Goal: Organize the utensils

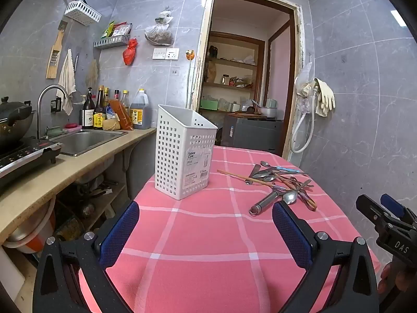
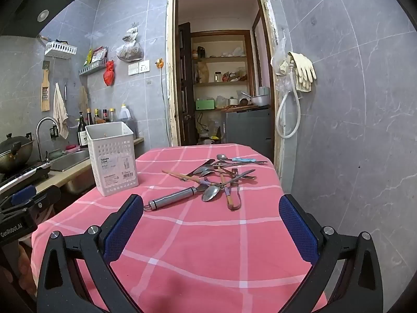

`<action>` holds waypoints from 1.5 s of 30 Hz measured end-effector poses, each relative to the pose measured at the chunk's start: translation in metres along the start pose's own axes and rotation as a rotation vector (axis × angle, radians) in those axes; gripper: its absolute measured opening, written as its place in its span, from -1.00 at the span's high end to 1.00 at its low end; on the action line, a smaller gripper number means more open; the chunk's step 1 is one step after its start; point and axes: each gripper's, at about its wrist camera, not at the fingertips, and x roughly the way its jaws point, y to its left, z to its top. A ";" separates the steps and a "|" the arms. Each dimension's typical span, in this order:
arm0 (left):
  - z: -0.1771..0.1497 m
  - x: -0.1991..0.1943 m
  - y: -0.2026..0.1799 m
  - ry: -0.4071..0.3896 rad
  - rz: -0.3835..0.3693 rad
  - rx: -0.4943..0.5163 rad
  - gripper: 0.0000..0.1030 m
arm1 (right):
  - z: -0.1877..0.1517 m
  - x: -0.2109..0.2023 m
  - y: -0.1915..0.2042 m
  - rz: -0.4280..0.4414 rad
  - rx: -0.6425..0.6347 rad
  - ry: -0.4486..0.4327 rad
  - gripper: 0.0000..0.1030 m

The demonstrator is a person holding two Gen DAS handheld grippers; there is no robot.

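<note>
A white perforated utensil holder (image 1: 183, 154) stands upright on the pink checked tablecloth (image 1: 208, 234); it also shows at the left in the right wrist view (image 2: 112, 157). A pile of utensils (image 1: 281, 181) lies to its right: spoons, chopsticks, a knife and a steel-handled tool (image 2: 172, 197). In the right wrist view the pile (image 2: 221, 177) lies straight ahead. My left gripper (image 1: 206, 232) is open and empty above the near table. My right gripper (image 2: 211, 227) is open and empty, short of the pile. The right gripper also shows at the left wrist view's right edge (image 1: 385, 216).
A kitchen counter (image 1: 78, 161) with a sink (image 1: 86, 140), bottles and a stove runs along the left of the table. A grey tiled wall (image 2: 351, 130) stands close to the table's right. A doorway (image 2: 221, 78) opens behind the table.
</note>
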 end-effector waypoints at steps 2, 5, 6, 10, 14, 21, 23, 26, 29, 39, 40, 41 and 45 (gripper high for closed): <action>0.000 0.000 0.000 0.002 -0.003 0.000 -1.00 | 0.000 0.000 0.000 -0.001 -0.002 0.003 -0.98; 0.000 0.000 0.000 0.008 -0.005 0.003 -1.00 | 0.000 0.000 0.000 -0.001 -0.002 0.003 -0.98; 0.000 0.000 0.000 0.009 -0.006 0.004 -1.00 | 0.000 0.000 0.000 0.000 -0.002 0.004 -0.98; -0.002 0.002 0.000 0.012 -0.005 0.006 -1.00 | 0.001 0.000 0.000 -0.001 -0.005 0.002 -0.98; -0.002 0.002 0.000 0.013 -0.006 0.006 -1.00 | 0.001 -0.001 0.001 -0.001 -0.004 0.001 -0.98; -0.001 0.001 -0.003 0.013 -0.007 0.009 -1.00 | 0.000 -0.001 0.000 -0.001 -0.005 0.001 -0.98; -0.002 0.001 -0.003 0.013 -0.007 0.007 -1.00 | 0.001 -0.001 0.001 -0.001 -0.005 0.001 -0.98; -0.002 0.001 -0.003 0.013 -0.007 0.009 -1.00 | 0.001 -0.001 0.001 -0.002 -0.006 0.001 -0.98; -0.002 0.001 -0.004 0.013 -0.008 0.009 -1.00 | 0.001 -0.002 0.001 -0.002 -0.006 0.002 -0.98; -0.004 0.002 -0.005 0.016 -0.006 0.010 -1.00 | 0.000 -0.002 0.001 -0.002 -0.007 0.001 -0.98; -0.004 0.002 -0.004 0.016 -0.006 0.011 -1.00 | 0.000 -0.002 0.001 -0.003 -0.007 0.001 -0.98; 0.000 0.000 -0.004 0.014 -0.006 0.012 -1.00 | 0.000 -0.002 0.001 -0.003 -0.007 0.002 -0.98; 0.000 0.000 -0.005 0.014 -0.007 0.011 -1.00 | 0.000 -0.002 0.001 -0.002 -0.008 0.001 -0.98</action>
